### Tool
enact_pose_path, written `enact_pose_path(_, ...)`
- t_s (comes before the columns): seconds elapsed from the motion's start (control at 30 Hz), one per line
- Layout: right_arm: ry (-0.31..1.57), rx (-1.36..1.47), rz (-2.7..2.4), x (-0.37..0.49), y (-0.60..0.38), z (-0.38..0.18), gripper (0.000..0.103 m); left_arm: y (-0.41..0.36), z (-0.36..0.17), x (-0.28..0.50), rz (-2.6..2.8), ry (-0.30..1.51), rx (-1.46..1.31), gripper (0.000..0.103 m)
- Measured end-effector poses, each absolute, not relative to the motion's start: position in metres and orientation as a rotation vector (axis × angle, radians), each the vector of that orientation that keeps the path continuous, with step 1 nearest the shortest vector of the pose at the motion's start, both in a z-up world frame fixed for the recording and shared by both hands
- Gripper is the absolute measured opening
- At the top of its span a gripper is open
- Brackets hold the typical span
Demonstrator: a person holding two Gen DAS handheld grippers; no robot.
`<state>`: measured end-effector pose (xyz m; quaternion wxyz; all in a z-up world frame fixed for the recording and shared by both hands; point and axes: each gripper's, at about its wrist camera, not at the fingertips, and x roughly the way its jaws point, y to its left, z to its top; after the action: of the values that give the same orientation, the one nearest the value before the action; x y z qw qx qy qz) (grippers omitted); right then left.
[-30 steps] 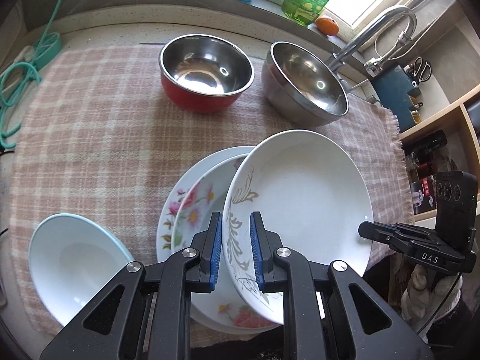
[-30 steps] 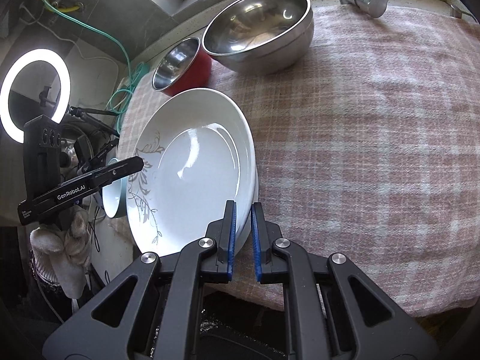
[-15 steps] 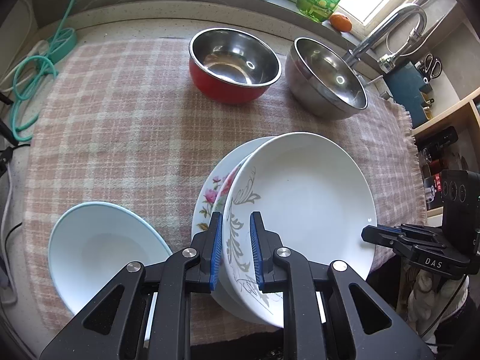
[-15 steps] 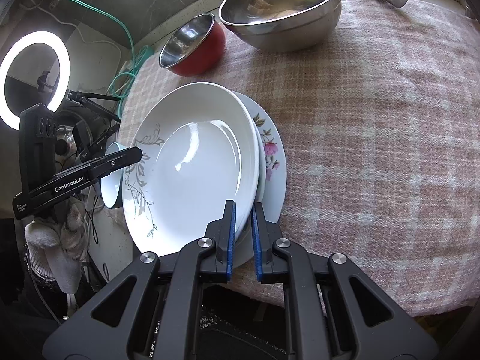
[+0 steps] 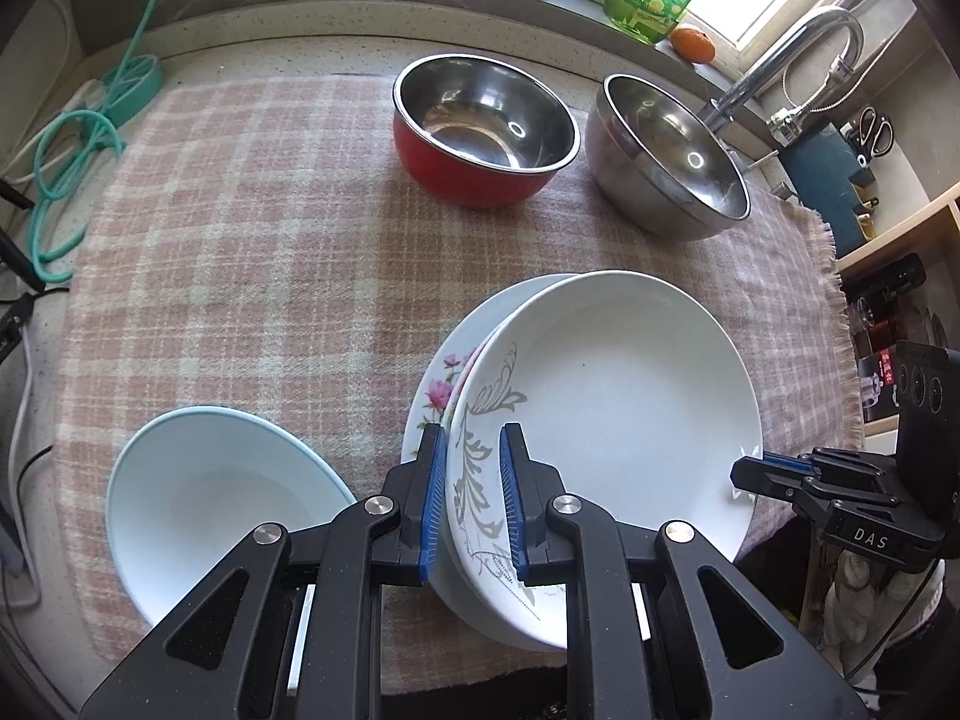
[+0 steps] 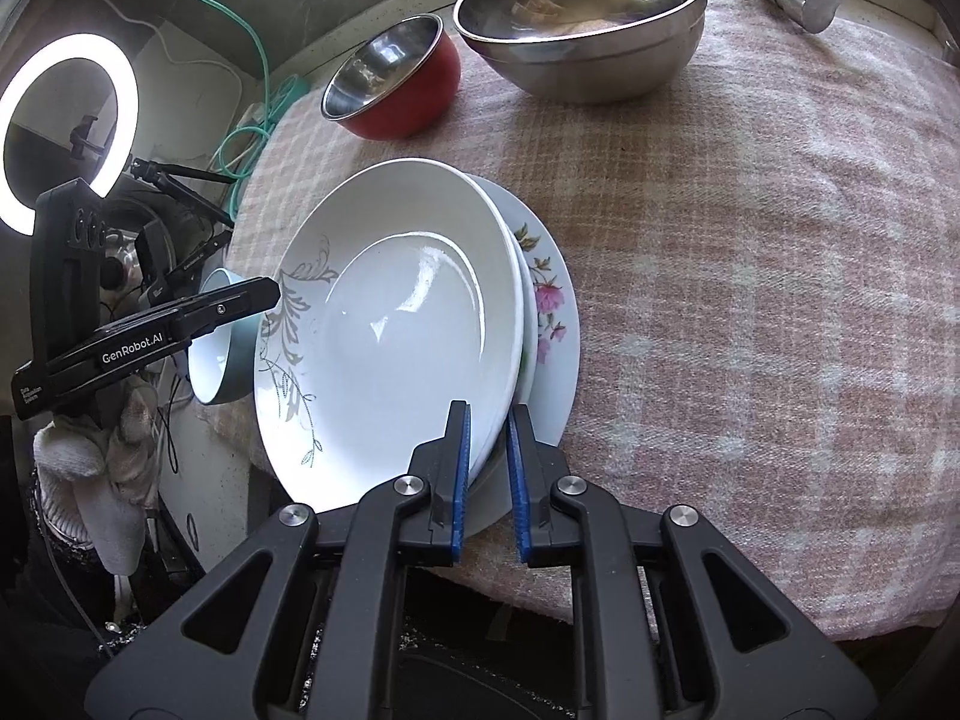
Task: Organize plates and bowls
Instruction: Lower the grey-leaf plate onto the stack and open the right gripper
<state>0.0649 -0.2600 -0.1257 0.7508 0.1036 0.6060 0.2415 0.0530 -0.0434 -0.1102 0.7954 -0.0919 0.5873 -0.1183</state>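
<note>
A deep white plate with a grey leaf pattern (image 5: 606, 414) (image 6: 390, 336) is held by its rim on both sides. My left gripper (image 5: 474, 498) is shut on its left rim. My right gripper (image 6: 487, 462) is shut on its opposite rim. It hangs tilted just over two flowered plates (image 5: 438, 384) (image 6: 549, 306) stacked on the checked cloth (image 5: 252, 228). A light blue bowl (image 5: 210, 498) (image 6: 216, 354) sits to the left.
A red steel bowl (image 5: 483, 129) (image 6: 390, 81) and a larger steel bowl (image 5: 666, 153) (image 6: 582, 18) stand at the back of the cloth. A faucet (image 5: 786, 54) rises at the back right. A green cable (image 5: 78, 144) lies left. The counter's front edge is close below the plates.
Both grippers carried the leaf-patterned plate toward the cloth's front, over the flowered plates. The flowered stack now shows less to its left and more to its right.
</note>
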Motion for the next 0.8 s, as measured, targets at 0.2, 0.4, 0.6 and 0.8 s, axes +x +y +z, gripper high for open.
enact_pose_path(0.2, 1.301, 0.117, 0.511, 0.06, -0.251, -0.122, 0.015, -0.044, -0.11, 0.052, -0.254, 1.262, -0.199, 0.016)
enact_pose_path(0.4, 1.289, 0.031, 0.515, 0.056, -0.243, -0.119, 0.021, -0.045, -0.11, 0.052, -0.256, 1.262, -0.198, 0.016)
enact_pose_path(0.6, 1.297, -0.009, 0.523, 0.054, -0.24, -0.118, 0.021, -0.044, -0.109, 0.052, -0.258, 1.262, -0.202, 0.016)
enact_pose_path(0.8, 1.299, 0.014, 0.534, 0.053, -0.243, -0.116, 0.021, -0.042, -0.109, 0.053, -0.254, 1.263, -0.209, 0.016)
